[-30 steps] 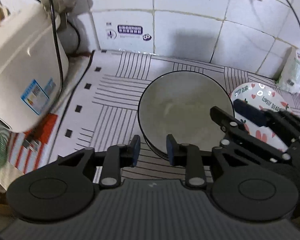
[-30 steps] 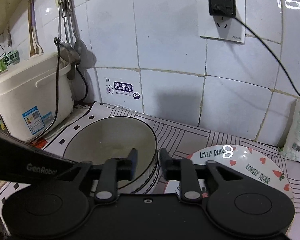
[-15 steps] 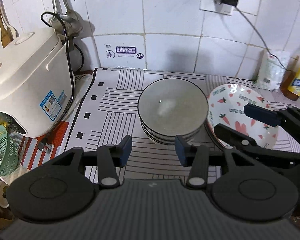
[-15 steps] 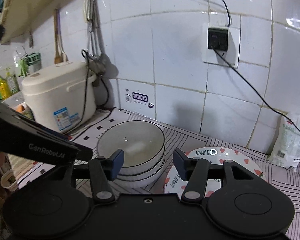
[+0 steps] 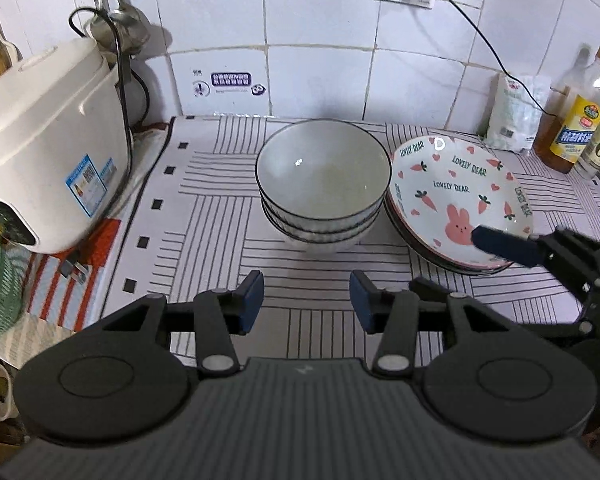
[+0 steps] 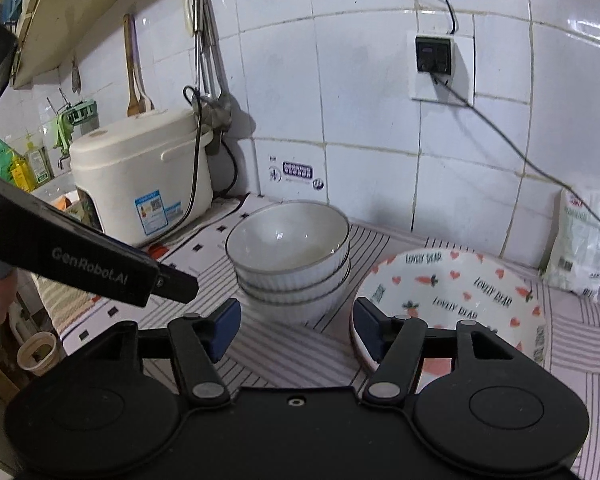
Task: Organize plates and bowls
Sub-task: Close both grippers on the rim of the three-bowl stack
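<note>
Left wrist: both grippers backed off bowl stack [image 5: 323, 184]; left fingers [image 5: 252, 300] spread, empty; right fingers [image 6: 225, 328] still spreading, empty.

1. Both views are moderately lit by cool indoor light from above; the white wall tiles [image 5: 320, 80] look grey-blue.
2. Glare spots sit on the upper-right tiles [image 6: 588, 30] in the right wrist view.
3. Small highlights glint inside the top bowl [image 5: 298, 163] and on the rim of the plate [image 5: 439, 143].
4. A soft shadow lies on the wall behind the ladles [image 5: 120, 28], and another under the bowl stack.
5. Fisheye distortion bends tile lines into arcs, and the corners go black.
6. The centre is sharp; the bottles [image 5: 580, 120] at the edge are slightly smeared.
</note>
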`<state>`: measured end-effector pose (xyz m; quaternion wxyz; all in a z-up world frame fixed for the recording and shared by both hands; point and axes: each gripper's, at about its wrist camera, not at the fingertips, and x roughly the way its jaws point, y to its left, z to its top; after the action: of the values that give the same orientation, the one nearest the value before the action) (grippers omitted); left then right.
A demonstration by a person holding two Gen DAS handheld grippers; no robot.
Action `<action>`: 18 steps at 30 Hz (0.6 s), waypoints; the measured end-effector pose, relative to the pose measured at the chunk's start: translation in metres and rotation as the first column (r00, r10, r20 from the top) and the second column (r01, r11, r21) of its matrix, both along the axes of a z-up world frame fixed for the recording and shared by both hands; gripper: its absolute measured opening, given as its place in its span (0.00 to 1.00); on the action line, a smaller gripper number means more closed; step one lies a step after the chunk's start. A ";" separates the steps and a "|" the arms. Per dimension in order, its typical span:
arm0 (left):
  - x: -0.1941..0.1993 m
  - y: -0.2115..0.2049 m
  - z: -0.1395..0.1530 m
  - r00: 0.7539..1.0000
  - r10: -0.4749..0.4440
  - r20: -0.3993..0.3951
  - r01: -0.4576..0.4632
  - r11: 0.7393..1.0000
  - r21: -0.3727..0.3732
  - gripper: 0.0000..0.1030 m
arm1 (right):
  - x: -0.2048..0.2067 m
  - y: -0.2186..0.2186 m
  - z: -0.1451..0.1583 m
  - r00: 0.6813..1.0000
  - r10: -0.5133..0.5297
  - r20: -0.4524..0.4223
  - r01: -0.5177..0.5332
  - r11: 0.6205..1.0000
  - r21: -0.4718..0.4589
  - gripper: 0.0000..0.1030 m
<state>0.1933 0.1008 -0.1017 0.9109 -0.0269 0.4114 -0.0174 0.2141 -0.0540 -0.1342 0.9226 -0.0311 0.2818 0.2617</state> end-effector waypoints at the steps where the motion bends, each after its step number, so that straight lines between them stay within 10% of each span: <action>1: 0.000 0.001 -0.003 1.000 -0.001 0.000 0.001 1.000 -0.008 0.45 | -0.001 0.001 -0.005 1.000 0.002 -0.004 -0.002 1.000 0.002 0.68; 18: 0.028 0.052 -0.007 0.987 0.106 0.117 -0.070 0.959 -0.275 0.53 | 0.037 0.035 -0.077 0.995 0.012 -0.095 -0.011 1.000 0.014 0.72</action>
<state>0.2209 0.1532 -0.1083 0.9234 -0.1681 0.3432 -0.0344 0.2508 -0.0191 -0.2116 0.9067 -0.0141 0.3236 0.2702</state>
